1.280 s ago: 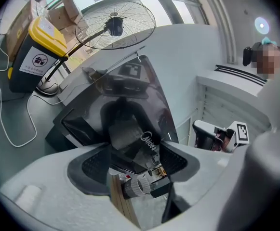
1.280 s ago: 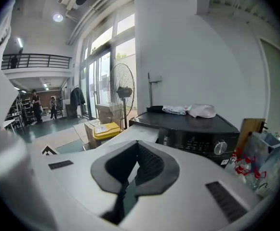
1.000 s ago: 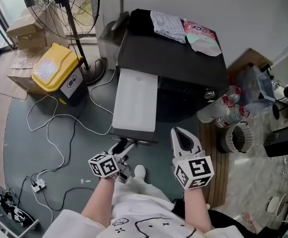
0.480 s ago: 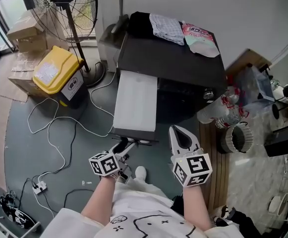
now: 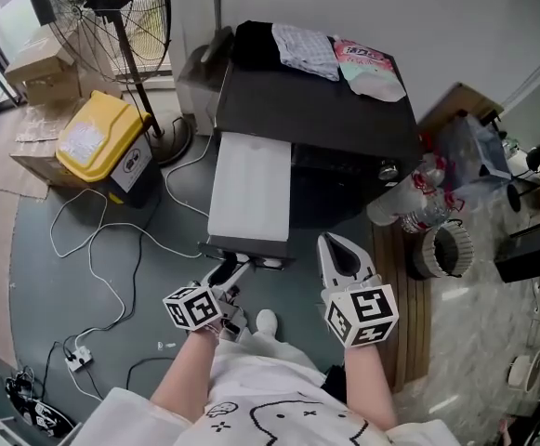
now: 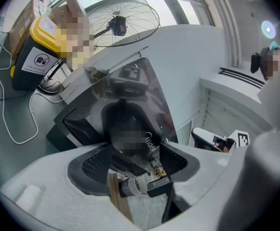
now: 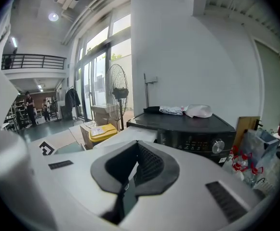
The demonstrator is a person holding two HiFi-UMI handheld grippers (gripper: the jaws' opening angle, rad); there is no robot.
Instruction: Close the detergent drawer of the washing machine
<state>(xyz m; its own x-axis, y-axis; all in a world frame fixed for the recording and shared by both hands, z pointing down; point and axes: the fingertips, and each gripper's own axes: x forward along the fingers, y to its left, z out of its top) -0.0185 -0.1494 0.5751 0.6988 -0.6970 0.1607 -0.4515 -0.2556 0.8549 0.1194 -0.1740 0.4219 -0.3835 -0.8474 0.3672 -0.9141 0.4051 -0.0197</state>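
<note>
A black washing machine (image 5: 316, 110) stands by the wall, and its long white detergent drawer (image 5: 249, 189) is pulled far out toward me. The drawer's dark glossy front (image 5: 246, 252) faces my left gripper (image 5: 235, 272), which sits just in front of it. In the left gripper view that gripper (image 6: 135, 155) is open, and the shiny front panel (image 6: 125, 114) fills the space beyond its jaws. My right gripper (image 5: 333, 242) hovers right of the drawer front with its jaws together and nothing in them. The right gripper view shows its pads (image 7: 152, 165) closed, with the washer's control panel (image 7: 193, 141) ahead.
Clothes (image 5: 307, 45) and a pink bag (image 5: 367, 63) lie on the washer's top. A yellow bin (image 5: 98, 137), a standing fan (image 5: 121, 26) and cardboard boxes (image 5: 37, 63) are at the left. White cables (image 5: 93, 249) cross the floor. Bottles (image 5: 409, 203) and a wooden board (image 5: 404, 277) crowd the right.
</note>
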